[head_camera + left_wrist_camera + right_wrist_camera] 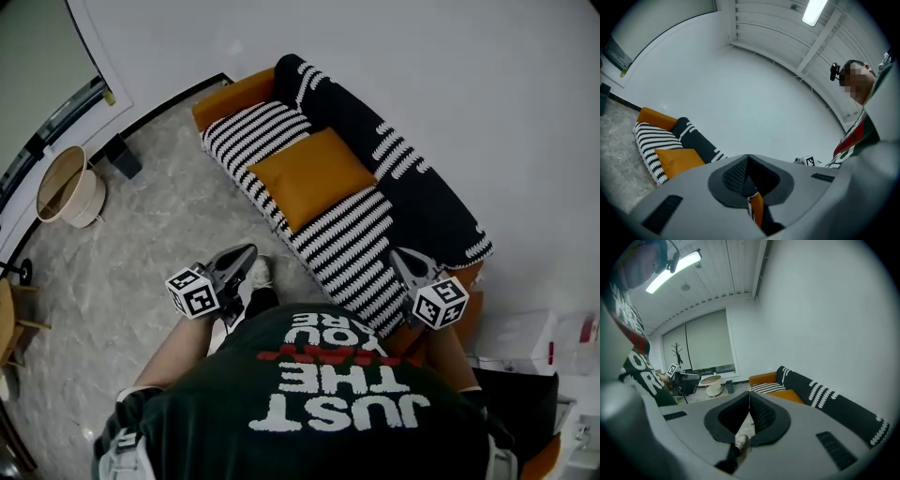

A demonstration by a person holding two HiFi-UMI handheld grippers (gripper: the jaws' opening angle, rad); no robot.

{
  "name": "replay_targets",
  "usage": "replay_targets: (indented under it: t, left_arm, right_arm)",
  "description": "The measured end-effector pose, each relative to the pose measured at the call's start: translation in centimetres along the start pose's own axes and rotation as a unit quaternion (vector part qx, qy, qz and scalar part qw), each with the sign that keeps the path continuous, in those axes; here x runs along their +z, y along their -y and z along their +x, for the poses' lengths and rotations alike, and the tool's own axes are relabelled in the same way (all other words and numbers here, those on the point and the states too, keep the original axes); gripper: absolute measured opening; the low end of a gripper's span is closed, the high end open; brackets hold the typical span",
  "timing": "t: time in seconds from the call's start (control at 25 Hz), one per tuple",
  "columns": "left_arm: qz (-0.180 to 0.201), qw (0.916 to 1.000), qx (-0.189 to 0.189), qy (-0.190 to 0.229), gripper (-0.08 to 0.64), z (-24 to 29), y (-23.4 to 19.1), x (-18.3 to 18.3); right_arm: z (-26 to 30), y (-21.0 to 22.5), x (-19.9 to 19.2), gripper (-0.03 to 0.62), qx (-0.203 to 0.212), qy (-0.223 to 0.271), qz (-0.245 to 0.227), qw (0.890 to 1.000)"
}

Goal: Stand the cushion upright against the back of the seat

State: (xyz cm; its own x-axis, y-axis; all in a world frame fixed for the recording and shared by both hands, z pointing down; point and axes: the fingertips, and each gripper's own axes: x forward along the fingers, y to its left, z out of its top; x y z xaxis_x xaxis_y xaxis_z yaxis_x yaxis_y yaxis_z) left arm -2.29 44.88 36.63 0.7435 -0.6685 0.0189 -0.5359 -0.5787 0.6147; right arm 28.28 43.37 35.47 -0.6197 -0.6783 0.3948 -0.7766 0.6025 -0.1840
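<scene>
We see a pale, marbled floor (pixel 122 272) and a plain white wall (pixel 450 84). By the left wall stands a round beige basket (pixel 67 187) — open at the top — and near it a small dark box (pixel 124 157). At the left edge we make out wooden furniture (pixel 11 323), partly cut off. White boxes (pixel 530 339) lie at the right edge. Overhead a lit tube lamp (pixel 672 269) hangs under a slatted ceiling (pixel 736 268) — and a blinded window (pixel 705 345) fills the far wall, a thin coat stand (pixel 676 354) before it.
</scene>
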Motion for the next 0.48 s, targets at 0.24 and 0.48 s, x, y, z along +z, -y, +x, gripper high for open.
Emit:
replay_targets:
  t: [0.24, 0.48]
  left_arm:
    - [-0.030, 0.9977, -0.039, -0.047, 0.008, 7.3, -13.0, 5.6]
    - [-0.045, 0.9935, -0.057, -0.088, 0.008, 11.9, -21.2, 10.5]
  right_arm:
    - [11.8, 3.9, 5.5, 0.023, -0.050, -0.017, 0.024, 0.998]
    - [20.8, 7.5, 12.1, 0.023, -0.070, -0.014, 0.018, 0.997]
